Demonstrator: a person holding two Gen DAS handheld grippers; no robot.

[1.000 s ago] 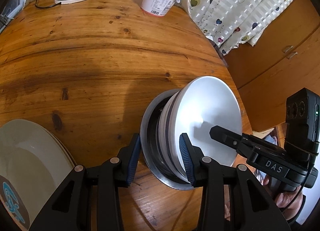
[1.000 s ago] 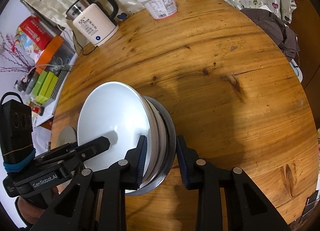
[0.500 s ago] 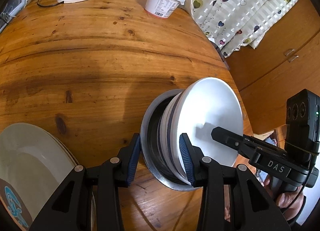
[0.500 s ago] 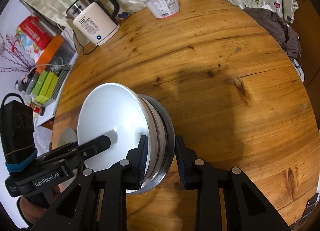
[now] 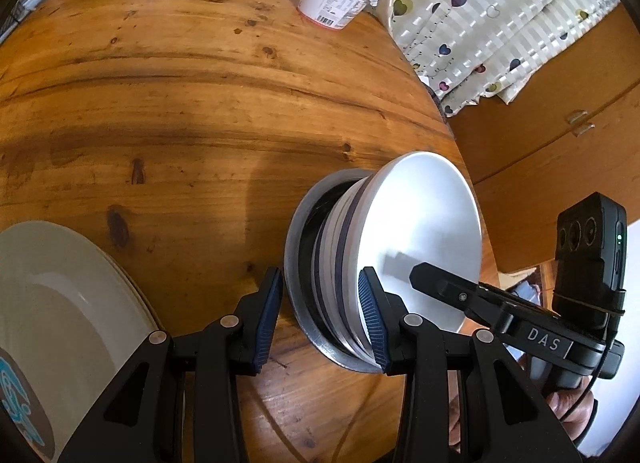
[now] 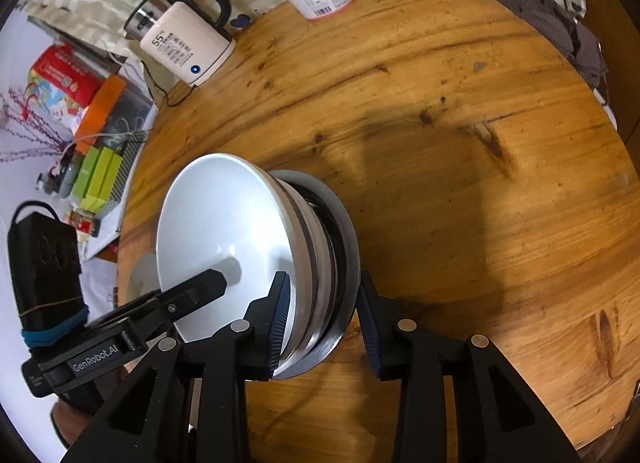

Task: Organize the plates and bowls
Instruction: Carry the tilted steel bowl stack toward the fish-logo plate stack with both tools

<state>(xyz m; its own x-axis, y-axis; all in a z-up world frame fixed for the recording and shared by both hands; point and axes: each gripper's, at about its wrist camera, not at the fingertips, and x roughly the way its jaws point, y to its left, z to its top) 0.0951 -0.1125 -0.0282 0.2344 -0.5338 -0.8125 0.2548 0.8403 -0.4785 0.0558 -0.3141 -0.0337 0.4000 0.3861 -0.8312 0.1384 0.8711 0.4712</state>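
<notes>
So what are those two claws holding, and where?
Both straddle the bowl stack's rim on opposite sides: left claw, right claw. Whether they're squeezing it isn't clear.

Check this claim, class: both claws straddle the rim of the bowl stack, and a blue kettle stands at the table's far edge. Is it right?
Not quite. The kettle is cream-white with a black handle, not blue, as the right wrist view shows. The rest holds: both claws, left and right, straddle the bowl stack rim, and the kettle stands at the table edge.
</notes>
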